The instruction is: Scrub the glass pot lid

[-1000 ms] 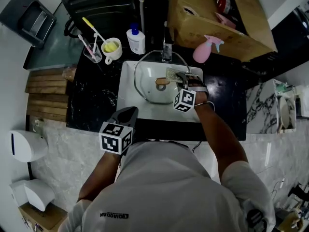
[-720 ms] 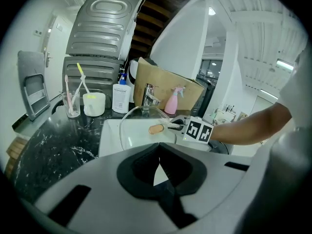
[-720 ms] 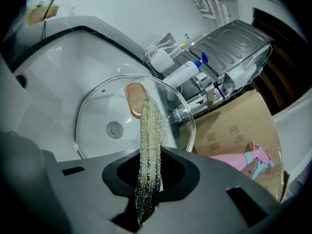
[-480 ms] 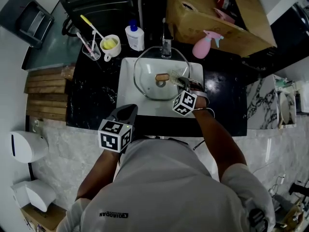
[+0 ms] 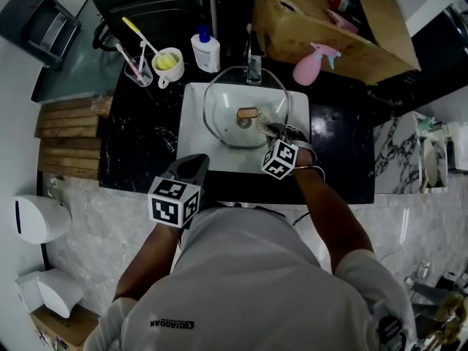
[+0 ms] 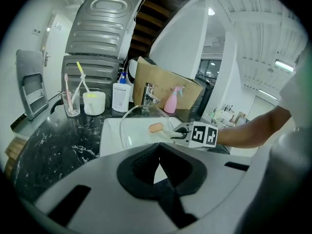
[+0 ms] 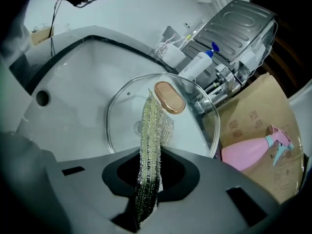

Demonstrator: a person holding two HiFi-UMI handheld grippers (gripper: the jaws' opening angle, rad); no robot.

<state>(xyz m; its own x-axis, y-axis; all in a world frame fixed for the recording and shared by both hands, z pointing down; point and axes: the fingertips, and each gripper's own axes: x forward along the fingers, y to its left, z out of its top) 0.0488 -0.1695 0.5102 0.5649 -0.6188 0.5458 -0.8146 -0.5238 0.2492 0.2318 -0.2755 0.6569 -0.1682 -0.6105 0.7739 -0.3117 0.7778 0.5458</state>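
Step in hand, as judged: scrubbing the glass near the handle. To do it well, press the mesh flat on the glass, work in short strokes round the handle and out to the rim, and go lightly, since the lid looked free to slide in the basin and nothing braced it.

Nearest the body, the left gripper (image 6: 158,152) hung over the front edge of the surface (image 5: 139,148), well apart from the work. Its jaws were pressed together and held nothing.

Next out, the right gripper (image 7: 147,191) reached into the sink (image 5: 191,148) with its jaws clamped on a strip of glittery scrubbing mesh (image 7: 150,130). The free end of the mesh lay across the glass, just beside the handle (image 7: 169,97).

The glass pot lid (image 5: 223,123) sat in the white sink and seemed tilted, its far rim up by the faucet (image 5: 254,66). Whether it leaned on the faucet, I could not tell.

Farthest off, a pink spray bottle (image 5: 311,68), a soap bottle (image 5: 207,51) and a mug (image 5: 169,63) stood along the back.
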